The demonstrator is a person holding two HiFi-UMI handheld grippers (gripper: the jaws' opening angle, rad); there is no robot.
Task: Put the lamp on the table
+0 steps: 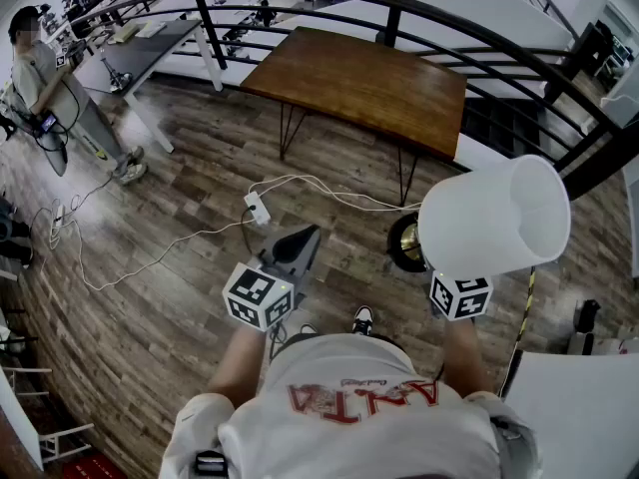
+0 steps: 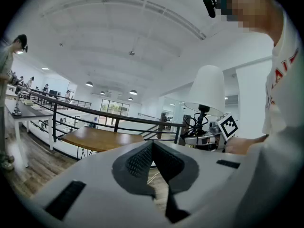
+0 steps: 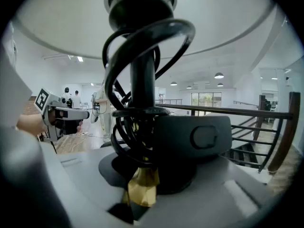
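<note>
My right gripper [image 3: 141, 177] is shut on the lamp's stem [image 3: 142, 87], a black post with black cord coiled round it and a gold piece low between the jaws. The lamp's white shade [image 1: 496, 216] tilts above the right marker cube [image 1: 461, 295], and its round black and gold base [image 1: 405, 243] hangs over the floor. The brown wooden table [image 1: 361, 81] on hairpin legs stands ahead by the railing. My left gripper [image 1: 297, 244] is shut with nothing in it, held beside the lamp [image 2: 208, 90]. From it the table [image 2: 99, 138] shows to the left.
A black metal railing [image 1: 399, 13] curves behind the table. A white power strip [image 1: 257, 208] and its cables lie on the wood floor. A person [image 1: 40, 73] stands at far left near white desks [image 1: 150, 43]. A white surface [image 1: 579, 407] lies at lower right.
</note>
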